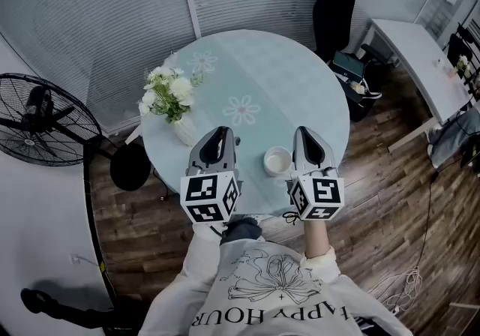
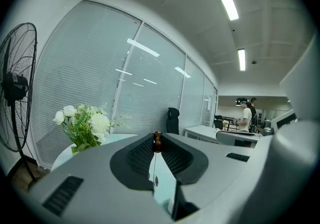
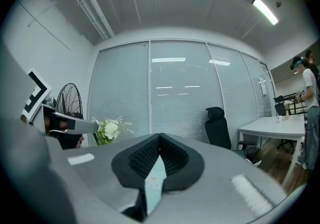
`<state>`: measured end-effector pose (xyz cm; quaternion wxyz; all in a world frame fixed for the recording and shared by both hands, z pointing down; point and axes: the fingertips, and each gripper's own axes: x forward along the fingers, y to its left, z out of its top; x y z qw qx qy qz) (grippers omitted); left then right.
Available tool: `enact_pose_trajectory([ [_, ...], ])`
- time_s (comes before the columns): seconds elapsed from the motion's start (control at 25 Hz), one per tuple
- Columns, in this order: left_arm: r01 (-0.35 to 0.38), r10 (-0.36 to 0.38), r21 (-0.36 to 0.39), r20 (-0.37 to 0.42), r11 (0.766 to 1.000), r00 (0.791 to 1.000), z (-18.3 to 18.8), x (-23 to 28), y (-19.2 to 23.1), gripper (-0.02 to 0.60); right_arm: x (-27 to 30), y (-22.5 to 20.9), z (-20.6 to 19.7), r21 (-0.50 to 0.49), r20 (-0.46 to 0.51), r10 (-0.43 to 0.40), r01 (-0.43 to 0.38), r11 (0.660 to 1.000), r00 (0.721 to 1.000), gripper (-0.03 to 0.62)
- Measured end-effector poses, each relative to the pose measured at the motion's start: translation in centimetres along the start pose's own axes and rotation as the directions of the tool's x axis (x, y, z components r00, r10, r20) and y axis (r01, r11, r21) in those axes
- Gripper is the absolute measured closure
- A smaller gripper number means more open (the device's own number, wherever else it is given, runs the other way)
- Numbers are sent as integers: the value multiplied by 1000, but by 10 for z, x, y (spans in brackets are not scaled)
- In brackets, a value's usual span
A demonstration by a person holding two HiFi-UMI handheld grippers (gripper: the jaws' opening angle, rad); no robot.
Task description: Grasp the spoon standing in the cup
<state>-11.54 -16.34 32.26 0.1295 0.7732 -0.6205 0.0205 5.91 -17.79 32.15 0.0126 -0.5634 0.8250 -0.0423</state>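
— What's in your left claw (image 2: 157, 154)?

— My jaws are clamped on the spoon (image 2: 157, 141). It is thin, gripped right at the tips, and its brown knobbed end pokes up just past them. The rest runs down between the pads, where I can hardly make it out.

— And the other one?

— My right claw (image 3: 160, 138) has its tips pressed together with nothing between them. Only a wedge of tabletop shows through lower down.

— Where's the cup?

— The cup (image 1: 277, 160) is white and stands upright on the round table (image 1: 255, 72) near my edge. It is between my two claws, just beside the right one and farther from the left. From my head the spoon is too small to pick out.

— Anything beyond that?

— White flowers (image 1: 166, 93) in a vase (image 1: 185, 130) stand at the table's left edge, close ahead of my left claw. A fan (image 1: 37, 121) stands on the floor, well off to the left.
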Motion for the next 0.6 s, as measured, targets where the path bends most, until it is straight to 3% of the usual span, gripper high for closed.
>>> enact_pose_trajectory([
  [0.6, 1, -1, -2, -3, 1000, 1000, -1, 4, -5, 534, 2, -3, -1, 0, -6, 6, -6, 1000, 1000, 583],
])
